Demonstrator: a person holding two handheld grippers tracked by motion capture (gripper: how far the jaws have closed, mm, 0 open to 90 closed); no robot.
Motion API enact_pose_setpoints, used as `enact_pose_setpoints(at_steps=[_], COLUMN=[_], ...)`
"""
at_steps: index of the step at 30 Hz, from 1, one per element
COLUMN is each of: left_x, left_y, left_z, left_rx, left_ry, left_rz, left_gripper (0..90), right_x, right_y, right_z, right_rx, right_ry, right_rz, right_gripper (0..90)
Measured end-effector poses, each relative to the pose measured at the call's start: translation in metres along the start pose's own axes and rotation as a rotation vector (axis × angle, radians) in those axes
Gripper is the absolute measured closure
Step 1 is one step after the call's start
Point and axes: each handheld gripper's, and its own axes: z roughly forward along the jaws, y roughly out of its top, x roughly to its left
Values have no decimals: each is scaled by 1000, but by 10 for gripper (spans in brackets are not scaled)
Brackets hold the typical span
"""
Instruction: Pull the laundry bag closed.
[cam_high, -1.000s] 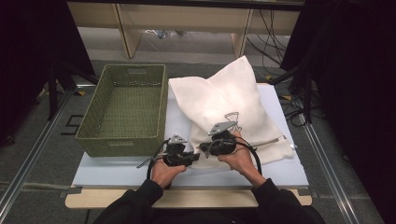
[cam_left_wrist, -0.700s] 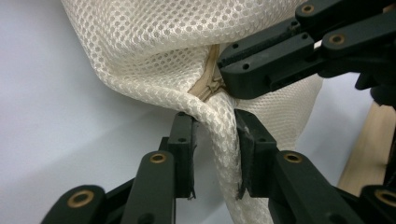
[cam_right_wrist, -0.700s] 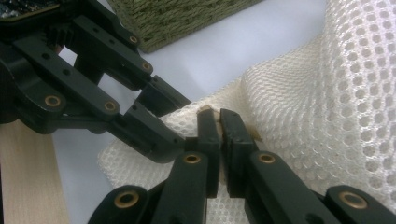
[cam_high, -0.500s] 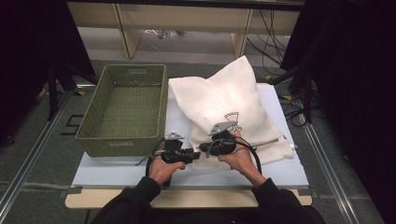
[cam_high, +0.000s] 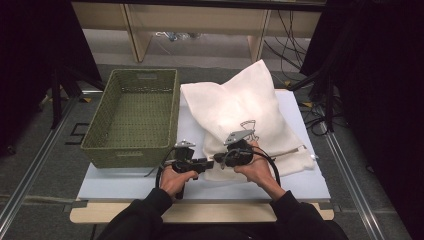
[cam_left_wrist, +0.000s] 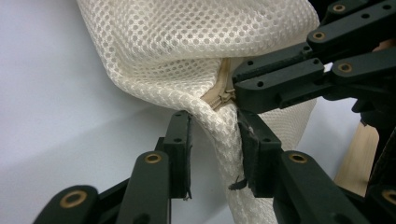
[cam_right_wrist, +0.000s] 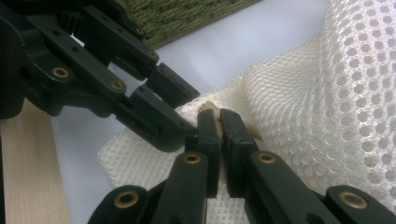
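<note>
A white mesh bag (cam_high: 245, 110) lies on the table, with its tan zipper pull (cam_left_wrist: 219, 98) at the near left corner. My right gripper (cam_right_wrist: 220, 130) is shut on that zipper pull, and its jaws come in from the right in the left gripper view (cam_left_wrist: 238, 88). My left gripper (cam_left_wrist: 217, 149) is open, its jaws on either side of a raised fold of mesh just below the zipper. The fabric touches one jaw. In the high view both grippers meet tip to tip at the bag's corner, the left gripper (cam_high: 206, 163) beside the right gripper (cam_high: 219, 158).
A green woven basket (cam_high: 100, 145) stands empty on the left of the table, close behind my left hand. The white table top (cam_high: 130, 182) has a wooden front edge. Cables and shelf legs lie beyond the far edge.
My left gripper has edged slightly toward the bag's corner and the right gripper. The right gripper and the bag have stayed put.
</note>
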Motion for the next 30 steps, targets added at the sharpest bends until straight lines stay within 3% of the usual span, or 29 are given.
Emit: enact_pose_setpoints(at_steps=[2, 4, 6, 10, 14, 20, 24, 29, 30], left_x=[-3, 1, 0, 0, -3, -5, -6, -7, -6], left_y=[-1, -1, -2, -2, -3, 1, -1, -2, -2], left_z=[1, 0, 0, -2, -3, -10, -9, -10, -10], left_rx=[-10, -19, -18, -31, -43, -60, -58, -51, -46], left_ry=[-6, 32, 29, 97, 101, 102, 104, 91, 79], left_rz=[-21, 54, 50, 140, 159, 184, 183, 195, 181], left_gripper=[732, 787, 820, 838, 842, 844, 845, 844, 841], right_x=[0, 0, 0, 1, 2, 7, 6, 6, 7], right_y=[0, 0, 0, -1, -3, -3, -6, -9, -9], right_z=[0, 0, -1, -2, -4, -9, -11, -11, -12], right_rx=[0, 0, -1, -11, -25, -58, -60, -68, -65], right_ry=[-1, -3, -1, 2, 4, -20, -17, -20, -13], right_rz=[4, 4, 6, 27, 59, 63, 90, 90, 120], right_gripper=[884, 884, 884, 884, 885, 885, 885, 885, 885])
